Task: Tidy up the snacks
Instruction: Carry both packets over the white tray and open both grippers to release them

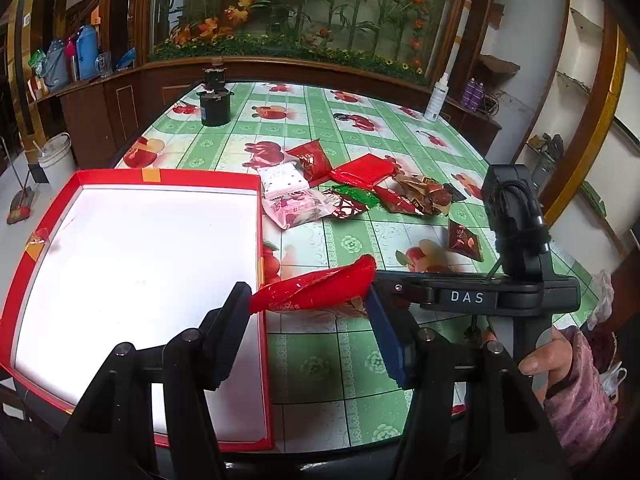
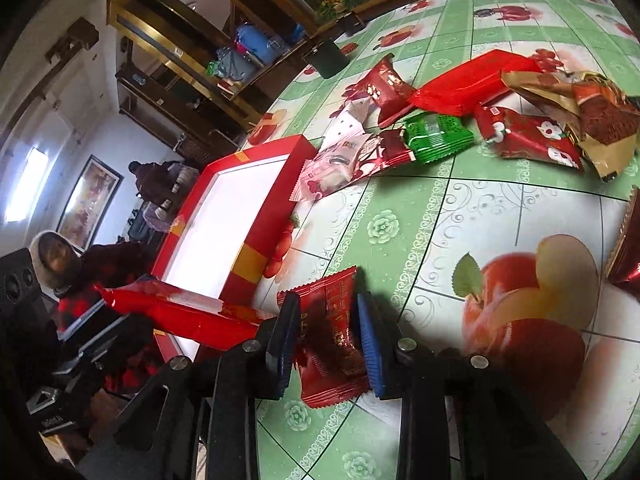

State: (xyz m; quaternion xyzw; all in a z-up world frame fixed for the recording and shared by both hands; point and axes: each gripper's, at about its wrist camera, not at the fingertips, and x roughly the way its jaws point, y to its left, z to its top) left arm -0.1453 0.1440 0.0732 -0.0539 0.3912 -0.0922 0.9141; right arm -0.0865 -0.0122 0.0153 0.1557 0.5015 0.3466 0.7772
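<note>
Holding a red snack packet (image 2: 332,336) between its blue pads, the right gripper (image 2: 329,344) has its jaws closed on the packet just beside the red tray (image 1: 262,216), whose white floor shows bare. The left gripper (image 1: 308,300) stands with jaws spread wide; a long red wrapper (image 1: 316,288) spans its fingertips, though whether it is truly pinched cannot be told. Remaining snacks (image 1: 360,192) lie heaped on the tablecloth (image 1: 352,364) beyond the tray. Recommended: lift the packet clear over the rim, lay it flat in a corner, release only once settled.
</note>
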